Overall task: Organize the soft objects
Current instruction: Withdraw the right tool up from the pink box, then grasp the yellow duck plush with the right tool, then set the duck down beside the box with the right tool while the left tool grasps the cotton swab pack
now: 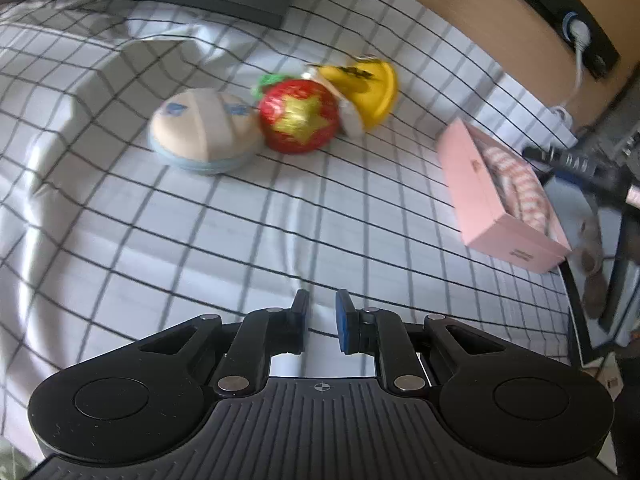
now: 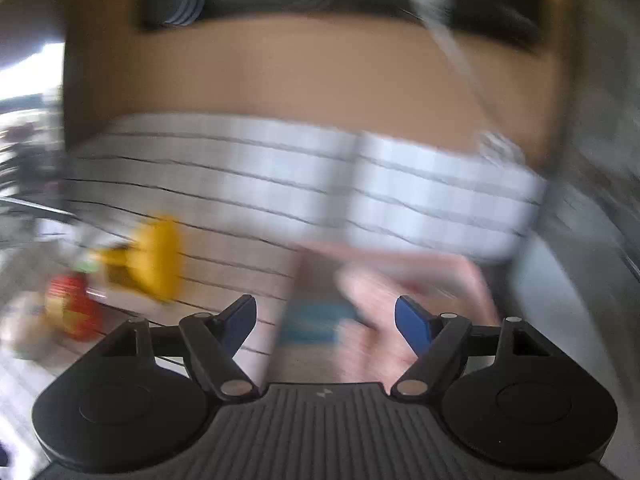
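Left gripper (image 1: 321, 320): jaws nearly closed, a narrow gap between the blue pads, nothing held; it hangs over the checked sheet (image 1: 240, 240).

Right gripper (image 2: 325, 322): jaws spread wide, empty, positioned over the pink box (image 2: 400, 280), which is heavily blurred in the right wrist view.

Soft objects, left wrist view: a round cream-and-blue cushion (image 1: 204, 132) at 11 o'clock, touching a red ball with a yellow star (image 1: 298, 116) at 12 o'clock. Just beyond the ball at 1 o'clock lies a yellow plush (image 1: 368, 84) with dark markings, not legible.

The pink box (image 1: 496, 196) sits at 3 o'clock, near the sheet's edge, with a pink-and-white striped item (image 1: 516, 184) inside. Small print on the box's near face is too blurred to read.
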{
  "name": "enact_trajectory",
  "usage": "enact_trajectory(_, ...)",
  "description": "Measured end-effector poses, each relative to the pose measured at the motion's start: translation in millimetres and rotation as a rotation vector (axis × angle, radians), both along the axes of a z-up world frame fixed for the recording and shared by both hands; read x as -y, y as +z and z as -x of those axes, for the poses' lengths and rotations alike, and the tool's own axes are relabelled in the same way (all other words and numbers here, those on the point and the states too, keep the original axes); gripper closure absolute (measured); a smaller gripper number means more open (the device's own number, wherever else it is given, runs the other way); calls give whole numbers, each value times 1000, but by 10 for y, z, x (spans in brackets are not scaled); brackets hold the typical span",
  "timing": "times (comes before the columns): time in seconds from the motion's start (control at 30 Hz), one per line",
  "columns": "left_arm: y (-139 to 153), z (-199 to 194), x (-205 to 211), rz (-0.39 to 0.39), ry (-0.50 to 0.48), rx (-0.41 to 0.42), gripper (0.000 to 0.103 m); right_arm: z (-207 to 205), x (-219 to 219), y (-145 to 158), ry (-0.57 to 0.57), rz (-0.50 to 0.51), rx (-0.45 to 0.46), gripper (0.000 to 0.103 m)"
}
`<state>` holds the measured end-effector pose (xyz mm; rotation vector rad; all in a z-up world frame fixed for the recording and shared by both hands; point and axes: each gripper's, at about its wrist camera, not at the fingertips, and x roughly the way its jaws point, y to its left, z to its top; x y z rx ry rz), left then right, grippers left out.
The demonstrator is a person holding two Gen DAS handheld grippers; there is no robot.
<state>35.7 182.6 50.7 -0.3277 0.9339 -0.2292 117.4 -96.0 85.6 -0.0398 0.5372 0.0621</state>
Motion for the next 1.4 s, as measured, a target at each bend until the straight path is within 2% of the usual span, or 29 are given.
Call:
enact_trajectory(0.07,-2,6,-68,2,15,1,88,-141,-229,82,106,-56,-13,26)
enact_trajectory(0.17,-20,38,-159,2,34,-4,88,-538,-515,120,183,-161,-65,26)
enact_trajectory(0.3,-71,137,-304,-6,40,-15,88,-1193,-716,0,142,-287,-112,26)
enact_trajectory(0.4,-145,240,-459,-4,55,-27,88,-1621,-705,-245,98,-417,-208,26)
enact_trajectory(0.43,-178,263,-519,6,61,-35,88,-1727,-727,-352,104,-448,-261,30)
enact_trajectory(0.5,-234,294,-619,20,77,-48,88,-1809,-767,-544,135,-498,-357,51)
enact_trajectory(0.6,-246,281,-741,38,101,-25,88,-1472,-746,-658,182,-565,-386,57)
enact_trajectory(0.7,-203,195,-780,56,101,12,88,-967,-706,-632,256,-558,-424,60)
enact_trajectory(0.8,-166,42,-701,62,57,31,88,-388,-683,-566,341,-502,-453,64)
enact_trajectory(0.83,-156,-10,-674,57,40,37,88,-195,-660,-558,368,-492,-462,70)
enact_trajectory(0.87,-145,-74,-636,52,20,43,88,-29,-621,-548,385,-491,-473,84)
enact_trajectory(0.93,-116,-194,-558,48,-17,55,88,233,-505,-543,365,-487,-484,84)
enact_trajectory(0.97,-94,-256,-510,45,-37,63,88,364,-419,-534,317,-459,-465,84)
enact_trajectory(1.1,-11,-472,-311,39,-105,92,88,697,57,-480,150,-476,-395,71)
enact_trajectory(1.13,14,-519,-266,44,-122,99,88,770,153,-455,104,-454,-375,68)
enact_trajectory(1.17,34,-571,-222,46,-132,107,88,832,199,-425,63,-416,-349,55)
enact_trajectory(1.23,72,-700,-137,31,-123,116,88,892,318,-383,-9,-331,-312,46)
enact_trajectory(1.3,48,-844,-73,-12,-94,85,88,968,400,-390,-64,-248,-292,46)
enact_trajectory(1.4,-11,-1070,26,-44,-46,46,88,1086,564,-427,-111,-213,-275,45)
